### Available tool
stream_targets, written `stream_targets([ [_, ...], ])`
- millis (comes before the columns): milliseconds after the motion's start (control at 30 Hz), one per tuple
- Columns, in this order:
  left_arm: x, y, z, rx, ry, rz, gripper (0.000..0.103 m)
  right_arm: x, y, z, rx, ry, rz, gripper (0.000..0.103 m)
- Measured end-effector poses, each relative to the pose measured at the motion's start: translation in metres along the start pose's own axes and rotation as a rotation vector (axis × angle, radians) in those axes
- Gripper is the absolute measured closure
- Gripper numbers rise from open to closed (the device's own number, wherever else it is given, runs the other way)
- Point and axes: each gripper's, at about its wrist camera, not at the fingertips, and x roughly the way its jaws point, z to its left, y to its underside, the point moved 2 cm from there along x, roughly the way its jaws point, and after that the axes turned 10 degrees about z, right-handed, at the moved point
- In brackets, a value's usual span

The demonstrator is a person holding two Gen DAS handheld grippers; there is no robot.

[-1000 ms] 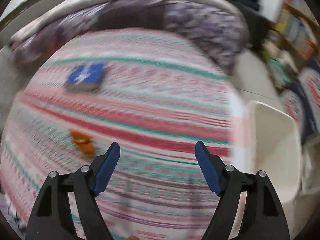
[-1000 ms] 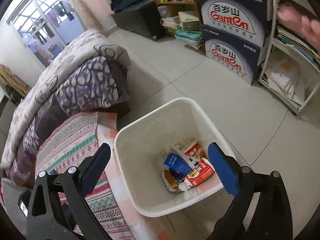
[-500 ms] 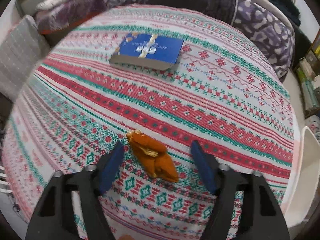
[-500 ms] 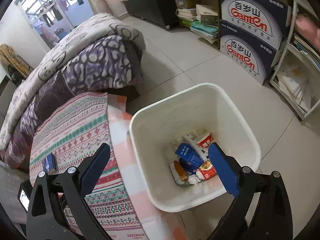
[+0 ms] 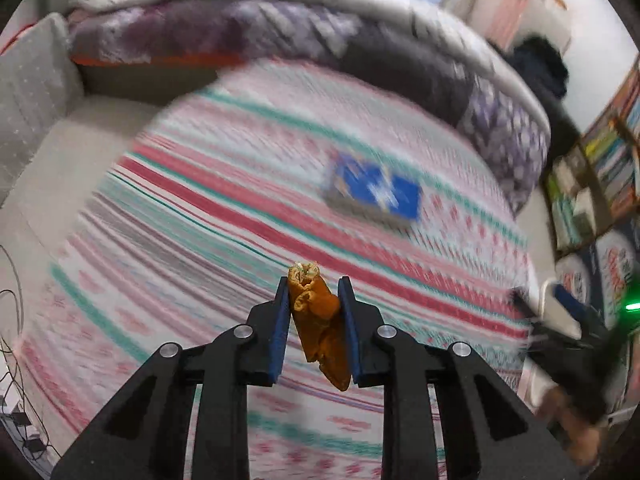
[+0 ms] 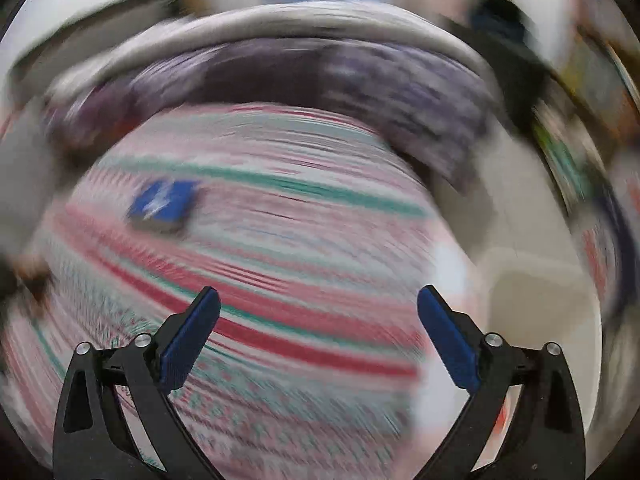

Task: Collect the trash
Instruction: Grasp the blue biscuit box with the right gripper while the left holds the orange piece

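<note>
Lengthwise between the closing left gripper (image 5: 313, 292) pads, an orange crumpled wrapper (image 5: 320, 320) points away, pinched; the right gripper (image 6: 318, 306) gapes empty.

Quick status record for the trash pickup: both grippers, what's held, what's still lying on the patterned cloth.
left gripper: jaws closing, pads pressing on the orange wrapper, lifted off the cloth
right gripper: open, nothing between the pads
patterned cloth: blue box lies on it
view quality: right wrist view heavily blurred; bin not clearly made out
</note>
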Motion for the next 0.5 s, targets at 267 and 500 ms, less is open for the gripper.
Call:
stream_targets([
  [267, -0.041, -0.025, 0.066, -0.110, 0.002, -0.069, 0.079, 0.057, -0.078, 0.113, -0.465, 0.000, 0.073, 0.007],
  [500, -0.032, -0.025, 0.074, -0.106, 0.023, -0.017, 0.078, 0.088, -0.107, 0.137, -0.573, -0.020, 0.187, 0.007],
])
